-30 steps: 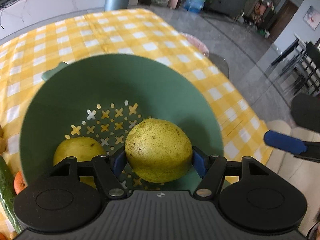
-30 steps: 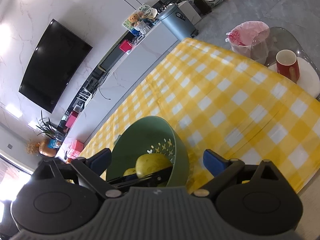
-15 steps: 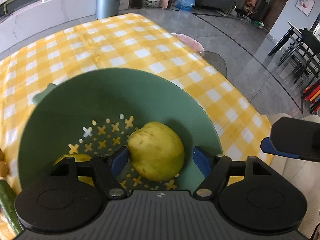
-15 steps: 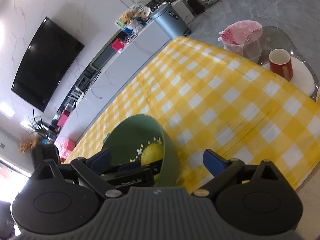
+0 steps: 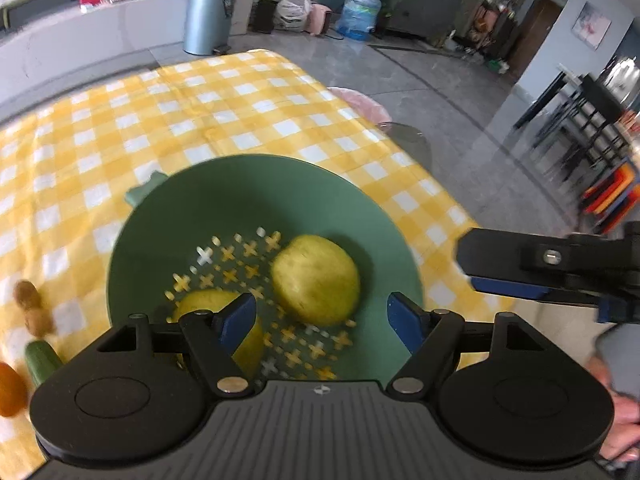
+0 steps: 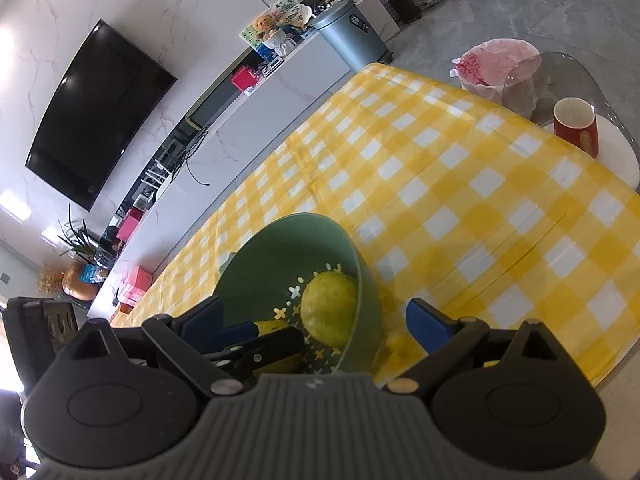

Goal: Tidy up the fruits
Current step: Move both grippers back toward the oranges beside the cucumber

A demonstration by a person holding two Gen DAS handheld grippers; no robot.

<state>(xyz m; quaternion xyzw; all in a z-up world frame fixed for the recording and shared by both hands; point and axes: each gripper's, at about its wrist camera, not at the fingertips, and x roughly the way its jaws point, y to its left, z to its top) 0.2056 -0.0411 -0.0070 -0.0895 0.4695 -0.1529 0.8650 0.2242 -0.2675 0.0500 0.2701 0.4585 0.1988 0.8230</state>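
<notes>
— Where do I stand with the left tongs [image 5: 322, 314]?

— My left tongs have just been opening and now stand released, nothing between the pads; the yellow-green fruit [image 5: 316, 280] lies free in the green colander [image 5: 256, 184], beside a second yellow fruit [image 5: 208, 304] half hidden behind my left finger

— And the right tongs [image 6: 316, 320]?

— Spread wide and empty, hovering by the colander's near rim

— What can go wrong?

— The round fruit may roll on the curved floor of the colander, and I might clip it or the rim as I pull the left tongs out. The two tools sit close together, so I risk knocking one against the other. The kiwis [image 5: 34, 308], the cucumber [image 5: 40, 360] and the orange [image 5: 10, 390] lie on the tabletop [image 5: 240, 96] at my left; reaching across low could sweep them toward the edge
</notes>
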